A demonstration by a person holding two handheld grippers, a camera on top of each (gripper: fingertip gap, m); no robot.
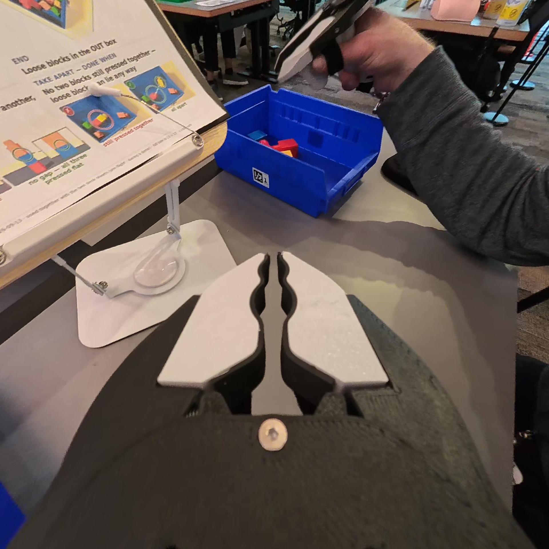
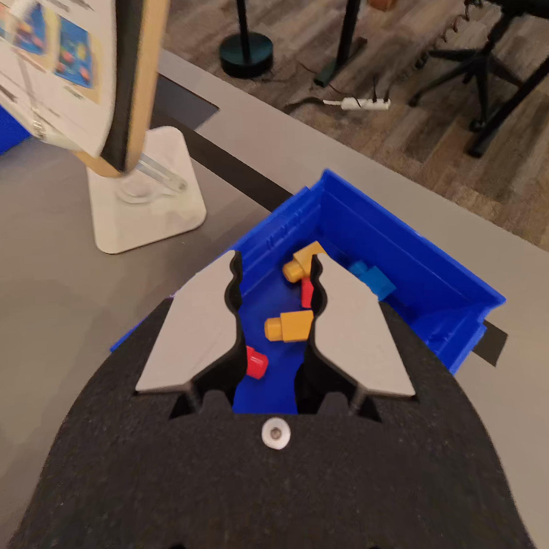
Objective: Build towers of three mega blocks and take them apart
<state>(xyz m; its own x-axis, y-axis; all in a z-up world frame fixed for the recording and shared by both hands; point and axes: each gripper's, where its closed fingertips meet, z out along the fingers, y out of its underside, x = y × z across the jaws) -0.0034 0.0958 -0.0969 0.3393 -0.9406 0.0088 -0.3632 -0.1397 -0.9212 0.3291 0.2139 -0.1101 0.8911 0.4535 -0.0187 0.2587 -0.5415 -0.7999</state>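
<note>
A blue bin [image 1: 350, 127] [image 2: 416, 255] stands on the grey table. Loose mega blocks lie in it: two yellow ones [image 2: 292, 326] [image 2: 297, 264], red ones [image 2: 255, 364] [image 2: 306, 292] and a light blue one [image 2: 374, 279]. In the left wrist view I see red [image 1: 285, 146] and light blue [image 1: 257, 135] blocks inside. My right gripper [image 2: 276, 255] is open and empty, above the bin looking down into it; it also shows in the left wrist view [image 1: 297, 66], held by a hand. My left gripper [image 1: 273, 255] is shut and empty, over bare table short of the bin.
An instruction sheet on a tilted board [image 1: 89, 98] stands on a white stand base [image 1: 142, 285] [image 2: 148, 190] left of the bin. A person's grey sleeve [image 1: 469, 166] reaches over the table's right side. Another blue thing [image 1: 9, 505] shows at the lower left edge. Floor, chair legs and stands lie beyond the table. About 35 cm separates my left fingertips from my right.
</note>
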